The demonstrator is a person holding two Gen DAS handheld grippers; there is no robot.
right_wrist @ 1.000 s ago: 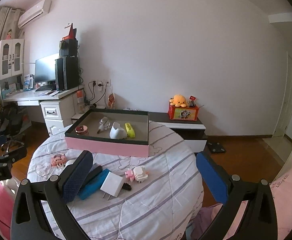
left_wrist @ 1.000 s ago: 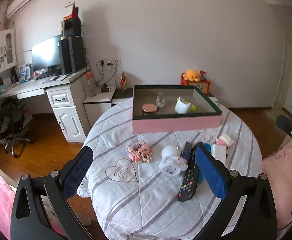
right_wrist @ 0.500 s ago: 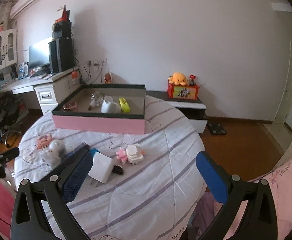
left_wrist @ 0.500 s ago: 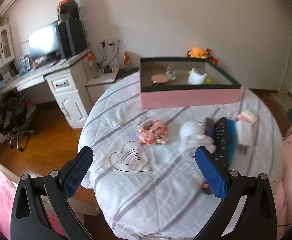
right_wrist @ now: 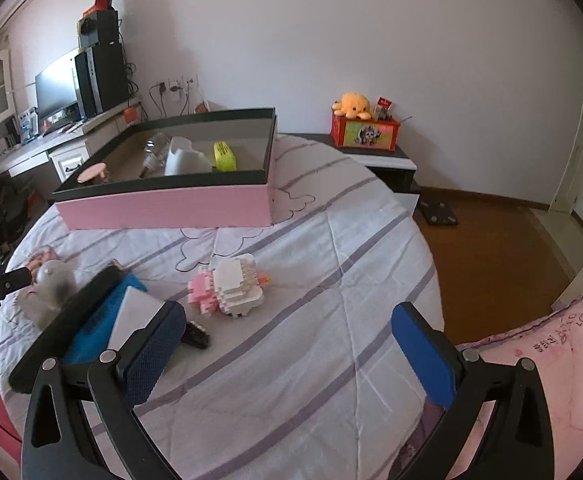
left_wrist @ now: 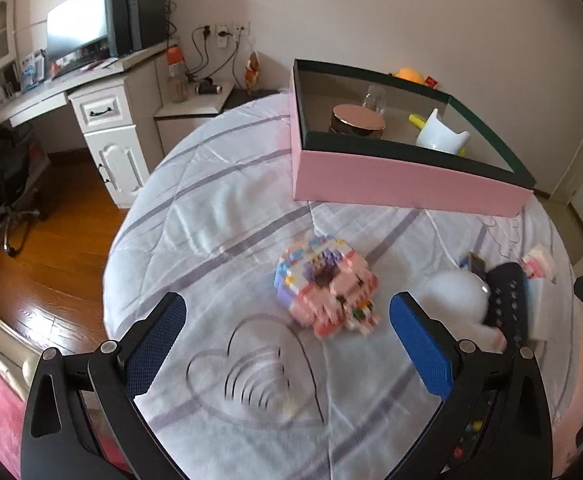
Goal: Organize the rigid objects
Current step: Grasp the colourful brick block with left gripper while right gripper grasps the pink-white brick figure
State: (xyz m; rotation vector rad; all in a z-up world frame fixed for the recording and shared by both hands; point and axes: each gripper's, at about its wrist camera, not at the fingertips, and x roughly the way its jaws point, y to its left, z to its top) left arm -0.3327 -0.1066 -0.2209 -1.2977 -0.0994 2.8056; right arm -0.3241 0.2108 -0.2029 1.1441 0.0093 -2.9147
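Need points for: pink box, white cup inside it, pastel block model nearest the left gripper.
pink box (left_wrist: 407,184): left wrist view, on its pink front wall.
white cup (left_wrist: 443,138): left wrist view, on its outer side.
pastel block model (left_wrist: 325,290): left wrist view, on its top, blurred.

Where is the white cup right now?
The white cup sits inside the pink box at the far side of the table, between a round brown lid and a yellow marker, as both wrist views show.

My left gripper (left_wrist: 287,332) and right gripper (right_wrist: 289,334) look alike: black plastic frames with triangular cut-outs, silver screws, blue textured finger pads (right_wrist: 425,354).
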